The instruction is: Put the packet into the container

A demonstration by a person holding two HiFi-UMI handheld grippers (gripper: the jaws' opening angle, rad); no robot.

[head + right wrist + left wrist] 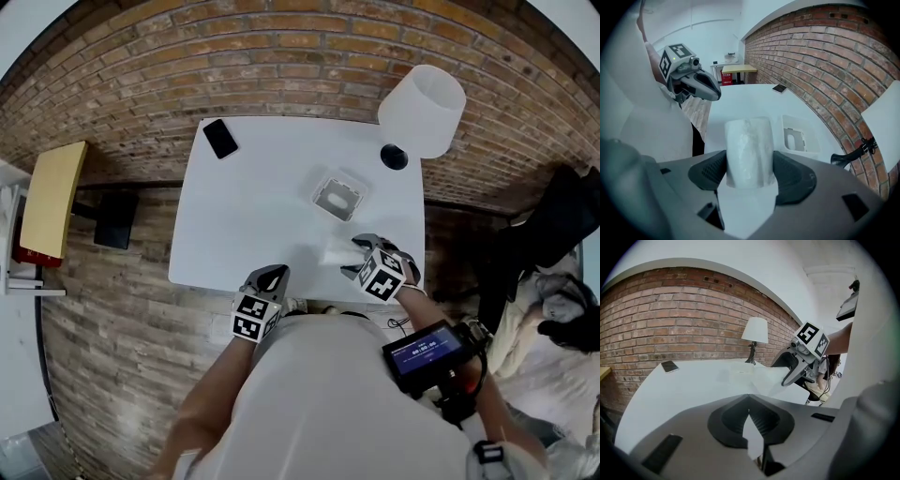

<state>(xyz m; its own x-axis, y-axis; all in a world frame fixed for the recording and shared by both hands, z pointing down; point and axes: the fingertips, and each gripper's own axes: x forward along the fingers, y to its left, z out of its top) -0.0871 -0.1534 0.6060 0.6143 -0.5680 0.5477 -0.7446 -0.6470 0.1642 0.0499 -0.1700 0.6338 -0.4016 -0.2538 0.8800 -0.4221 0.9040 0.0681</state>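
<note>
A white packet (749,140) is pinched upright between the two dark pads of my right gripper (749,165), which is shut on it above the white table (253,206). In the head view this gripper (352,257) hangs near the table's front right, with the packet (333,251) at its tips. The container (337,197), a small white square tray, lies just beyond it, and in the right gripper view the container (799,137) lies to the packet's right. My left gripper (273,276) sits at the front edge, its jaws (750,416) shut on nothing.
A black phone (220,138) lies at the table's far left corner. A lamp with a white shade (423,108) and black base (394,157) stands at the far right. A brick wall (309,56) runs behind the table, and brick floor lies to the left.
</note>
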